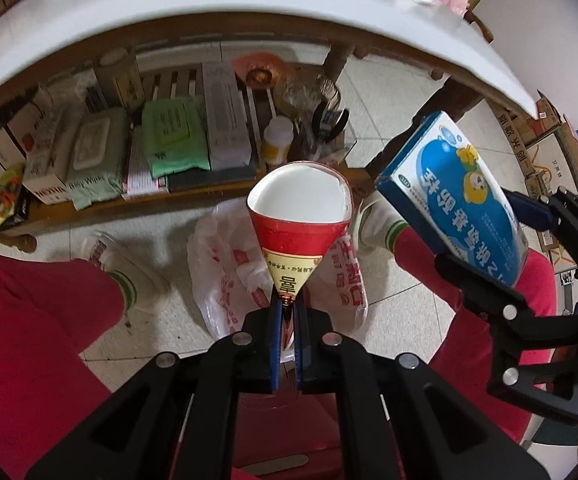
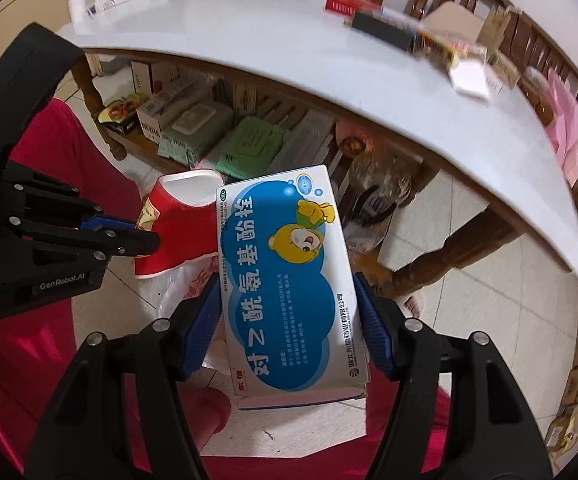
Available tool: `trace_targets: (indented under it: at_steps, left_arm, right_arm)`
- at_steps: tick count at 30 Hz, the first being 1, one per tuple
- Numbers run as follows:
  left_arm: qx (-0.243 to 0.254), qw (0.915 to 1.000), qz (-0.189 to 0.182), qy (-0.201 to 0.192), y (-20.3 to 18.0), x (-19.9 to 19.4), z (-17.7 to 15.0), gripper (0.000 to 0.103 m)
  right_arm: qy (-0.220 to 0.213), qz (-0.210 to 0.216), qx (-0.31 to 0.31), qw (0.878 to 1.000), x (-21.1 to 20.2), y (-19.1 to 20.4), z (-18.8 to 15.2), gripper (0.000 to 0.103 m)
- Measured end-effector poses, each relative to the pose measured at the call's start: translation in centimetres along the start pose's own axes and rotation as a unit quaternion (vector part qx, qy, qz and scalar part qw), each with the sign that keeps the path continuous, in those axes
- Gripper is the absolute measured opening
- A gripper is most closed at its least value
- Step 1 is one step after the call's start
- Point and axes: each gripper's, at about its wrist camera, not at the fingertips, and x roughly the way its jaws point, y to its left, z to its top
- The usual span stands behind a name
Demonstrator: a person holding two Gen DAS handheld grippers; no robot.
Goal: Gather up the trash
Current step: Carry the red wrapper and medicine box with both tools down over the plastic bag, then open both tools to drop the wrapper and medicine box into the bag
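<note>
Left wrist view: left gripper (image 1: 288, 312) jaws pinched tight on flattened red paper cup (image 1: 299, 216), above plastic bag (image 1: 225, 280) on floor, below table edge (image 1: 249, 4).
Right wrist view: right gripper (image 2: 289, 320) jaws partly open, clamped on blue medicine box (image 2: 285, 276) sides, beside cup (image 2: 181, 232).

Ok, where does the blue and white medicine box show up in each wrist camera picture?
Left wrist view: the medicine box is at the right, clamped in the right gripper.
Right wrist view: the medicine box fills the centre, between the right gripper's blue pads.
Shared landmark: the flattened red paper cup, held by the left gripper, over the plastic bag.
</note>
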Motion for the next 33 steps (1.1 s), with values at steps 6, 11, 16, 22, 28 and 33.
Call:
trace_targets:
  at_steps: [6, 11, 16, 22, 28, 33]
  left_arm:
    - [-0.015, 0.999, -0.003, 0.041, 1.1, 3.8, 0.7, 0.005]
    - [-0.028, 0.9967, -0.005, 0.077, 1.8, 7.0, 1.1, 0.005]
    - [-0.043, 0.9924, -0.006, 0.115, 2.7, 10.7, 1.2, 0.005]
    - [-0.048, 0.9879, -0.001, 0.147, 3.3, 13.6, 1.0, 0.005]
    - [-0.062, 0.9831, 0.004, 0.172, 4.1, 15.7, 1.1, 0.005]
    - [-0.066, 0.9797, 0.003, 0.189, 4.4, 17.0, 1.2, 0.005]
  right_arm:
    - [0.036, 0.012, 0.024, 0.999, 4.3, -0.2, -0.8, 0.063]
    - [0.07, 0.02, 0.044, 0.996, 7.8, -0.3, -1.5, 0.063]
    - [0.1, 0.023, 0.06, 0.993, 11.2, -0.3, -2.0, 0.063]
    - [0.13, 0.037, 0.067, 0.989, 14.3, 0.1, -2.4, 0.063]
    - [0.157, 0.042, 0.072, 0.984, 17.0, 0.3, -3.1, 0.063]
    - [0.178, 0.048, 0.081, 0.979, 18.6, 0.2, -3.9, 0.063]
